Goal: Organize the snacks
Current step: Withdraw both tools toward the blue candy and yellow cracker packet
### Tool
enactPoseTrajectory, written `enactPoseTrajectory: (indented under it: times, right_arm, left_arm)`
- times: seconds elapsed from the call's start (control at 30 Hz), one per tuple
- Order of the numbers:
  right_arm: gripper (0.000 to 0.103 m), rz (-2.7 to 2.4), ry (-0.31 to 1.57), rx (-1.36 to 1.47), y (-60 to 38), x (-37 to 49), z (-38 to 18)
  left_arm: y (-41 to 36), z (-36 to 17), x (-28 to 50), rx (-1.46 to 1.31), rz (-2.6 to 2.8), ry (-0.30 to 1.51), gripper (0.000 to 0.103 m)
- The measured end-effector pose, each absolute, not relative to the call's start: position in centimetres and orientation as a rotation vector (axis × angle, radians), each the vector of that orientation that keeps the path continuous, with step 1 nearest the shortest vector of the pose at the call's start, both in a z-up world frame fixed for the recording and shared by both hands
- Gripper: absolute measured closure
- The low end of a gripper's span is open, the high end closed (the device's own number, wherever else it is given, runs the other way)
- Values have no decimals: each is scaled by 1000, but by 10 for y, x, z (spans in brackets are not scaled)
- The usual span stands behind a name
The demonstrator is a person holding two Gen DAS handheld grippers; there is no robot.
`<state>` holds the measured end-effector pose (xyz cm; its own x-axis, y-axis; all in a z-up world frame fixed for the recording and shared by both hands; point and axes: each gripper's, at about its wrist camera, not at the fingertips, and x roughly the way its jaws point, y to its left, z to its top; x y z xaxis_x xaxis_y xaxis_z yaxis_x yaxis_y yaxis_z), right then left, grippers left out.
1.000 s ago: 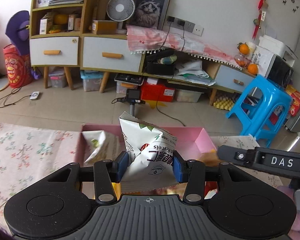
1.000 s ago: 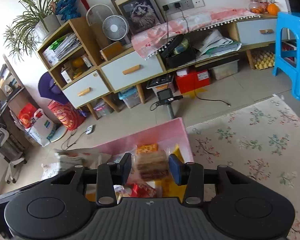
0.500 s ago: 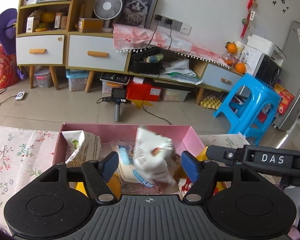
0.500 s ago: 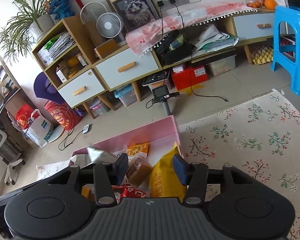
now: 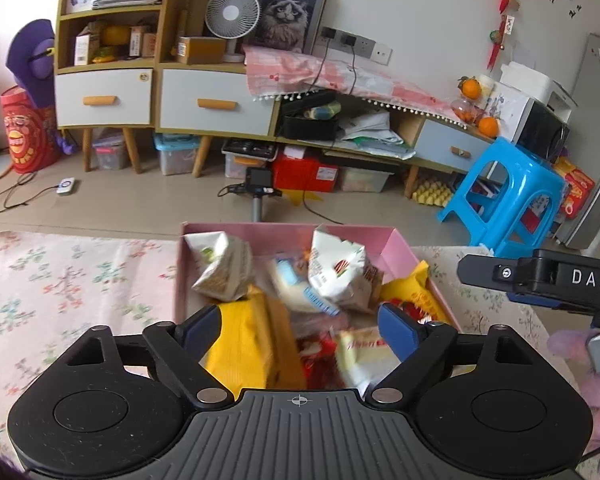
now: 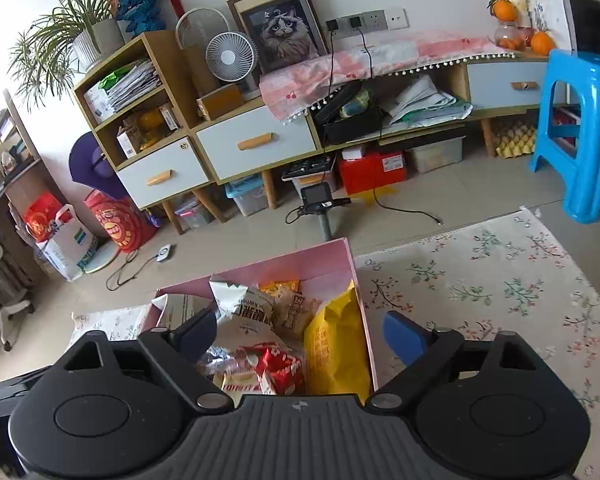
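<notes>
A pink box holds several snack packets. In the left wrist view a white bag lies loose on the pile, past my left gripper. Its jaws are opening, with nothing pressed between the blue pads. A second white bag leans in the box's far left corner, and a yellow bag lies nearest. In the right wrist view my right gripper hangs over the same pink box. Its jaws are also opening and grip nothing. Below it lie a brown-wrapped snack, a yellow bag and a red packet.
A floral cloth spreads on both sides of the box. Beyond it on the tiled floor stand a small camera on a stand, a blue stool at the right, and a long low cabinet along the wall.
My left gripper let go of the white bag, which dropped onto the pile. The right gripper released the brown-wrapped snack into the box. Both sets of jaws widened and drew back.
</notes>
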<state>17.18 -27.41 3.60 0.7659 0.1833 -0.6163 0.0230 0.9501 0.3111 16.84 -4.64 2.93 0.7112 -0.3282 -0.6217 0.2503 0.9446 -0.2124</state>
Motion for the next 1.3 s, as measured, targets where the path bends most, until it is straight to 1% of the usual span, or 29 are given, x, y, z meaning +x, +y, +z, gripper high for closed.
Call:
enactPoseTrajectory:
  times: [0.13, 0.3, 0.37, 0.6, 0.7, 0.87, 1.1, 1.3]
  right_arm:
    - [17, 77, 712, 287, -270, 163, 43]
    - [15, 74, 706, 219, -261, 144, 50]
    - [12, 75, 701, 201, -257, 136, 52]
    - [12, 86, 696, 155, -250, 108, 45]
    - [11, 52, 672, 141, -249, 93, 40]
    - [10, 28, 662, 88, -249, 76, 30]
    - [10, 69, 686, 25, -250, 58, 14]
    - [10, 52, 753, -33, -259, 42, -16]
  left_arm:
    - [-36, 35, 155, -121, -315, 718, 12]
    - [-26, 39, 135, -108, -308, 716, 8]
    - [-22, 39, 128, -100, -307, 718, 7]
    - [-7, 34, 102, -85, -289, 729, 4]
    - [0, 24, 87, -76, -274, 694, 3]
    - [7, 13, 78, -74, -252, 720, 3]
    - [19, -11, 63, -66, -205, 740, 3]
    - [22, -40, 49, -13, -181, 764, 3]
